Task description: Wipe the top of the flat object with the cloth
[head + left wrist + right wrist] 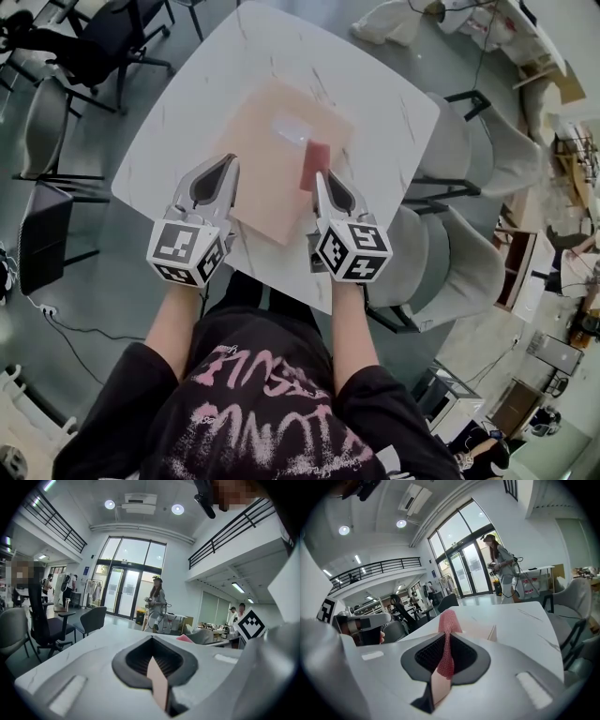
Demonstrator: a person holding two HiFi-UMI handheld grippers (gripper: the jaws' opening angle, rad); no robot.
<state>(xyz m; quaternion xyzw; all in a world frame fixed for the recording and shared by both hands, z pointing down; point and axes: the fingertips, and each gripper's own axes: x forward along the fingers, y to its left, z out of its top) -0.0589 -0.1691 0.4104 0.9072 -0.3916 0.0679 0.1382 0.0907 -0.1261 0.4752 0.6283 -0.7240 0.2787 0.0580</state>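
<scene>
L gripper (pixel 228 163): jaws pressed together with nothing clamped, only a thin tan strip in the seam (looks like its own pad, can't be sure). Its tip lies over the left edge of the flat object (pixel 267 155)

R gripper (pixel 319 176): clenched on the cloth (pixel 315 161), a pink-red mesh piece that stands up out of the jaw tips in the right gripper view. In the head view the cloth sits over the right part of the flat object; can't tell if it touches the surface

Flat object: pale pinkish-tan square board, lying flat and turned cornerwise near the middle of the table (pixel 384 98), w/ a light glare patch near its far side

Writing: black-and-white square markers on both gripper cubes; pink lettering on the person's dark top (pixel 272 403), not readable

Surface & room: white marble-look tabletop w/ thin grey veins, rounded corners. Grey chairs (pixel 469 253) at the right side, black office chair (pixel 112 37) at the far left. Glossy grey floor. Big open hall w/ tall glass doors (pixel 126 592), a railed upper gallery (pixel 234 531), round ceiling lights (pixel 110 504). A person (pixel 501 564) stands by the doors, others further back at desks
</scene>
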